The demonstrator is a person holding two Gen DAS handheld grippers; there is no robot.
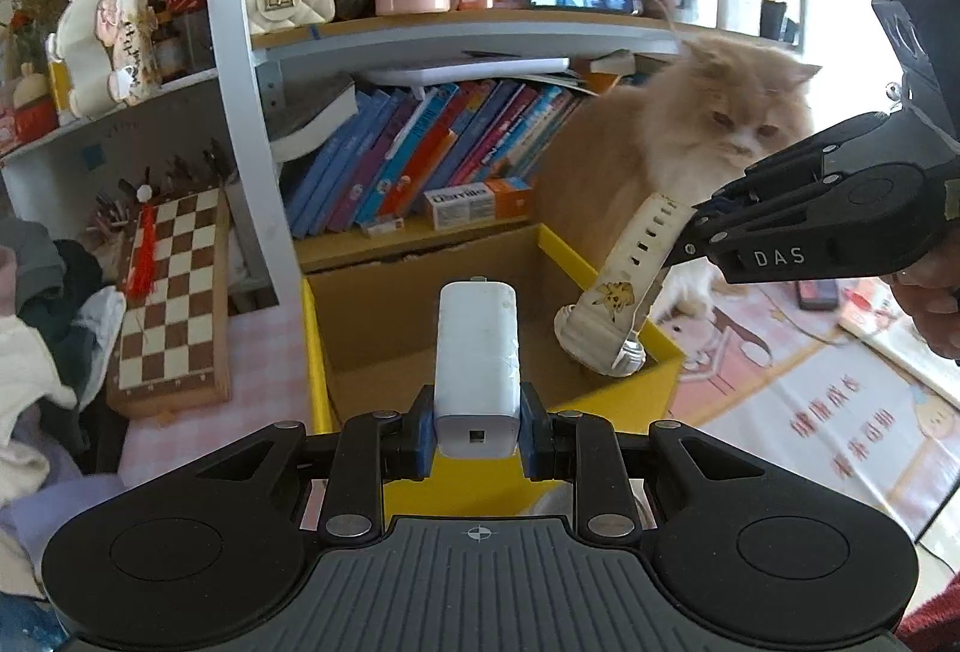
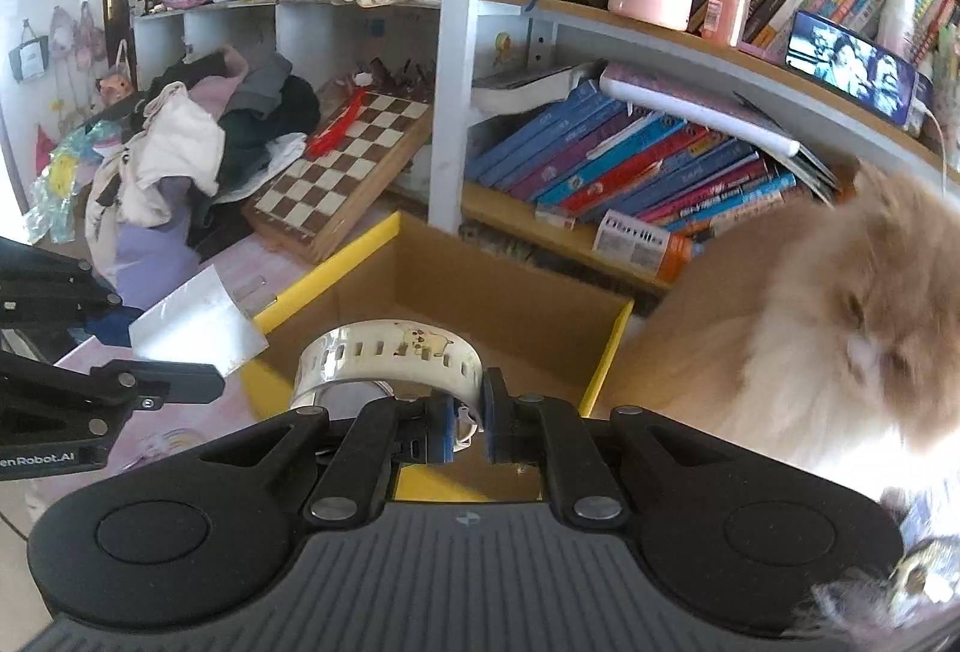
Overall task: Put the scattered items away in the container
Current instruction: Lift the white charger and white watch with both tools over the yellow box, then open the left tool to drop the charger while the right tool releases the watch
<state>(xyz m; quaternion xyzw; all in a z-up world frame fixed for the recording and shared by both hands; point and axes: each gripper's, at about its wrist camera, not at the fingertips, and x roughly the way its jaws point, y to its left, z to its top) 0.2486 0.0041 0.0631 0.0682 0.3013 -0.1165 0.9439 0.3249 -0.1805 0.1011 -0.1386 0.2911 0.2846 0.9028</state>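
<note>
A cardboard box with a yellow rim (image 1: 313, 346) stands open on the desk in front of the bookshelf. My left gripper (image 1: 477, 436) is shut on a white power bank (image 1: 477, 352), which points out over the box's near edge. From the right, my right gripper (image 1: 690, 238) is shut on the strap of a white watch (image 1: 624, 286), which dangles over the box's right rim. In the right wrist view the white watch (image 2: 384, 352) curls left from my right gripper (image 2: 468, 427) above the box (image 2: 336, 262). The left gripper (image 2: 198, 382) and power bank (image 2: 198, 322) show at the left.
A fluffy orange cat (image 1: 708, 130) sits right beside the box's right side, close to the right gripper. A chessboard (image 1: 174, 298) leans at the left beside a pile of clothes (image 2: 198, 142). Books (image 1: 420, 154) fill the shelf behind the box. A pink mat (image 1: 810, 400) covers the desk.
</note>
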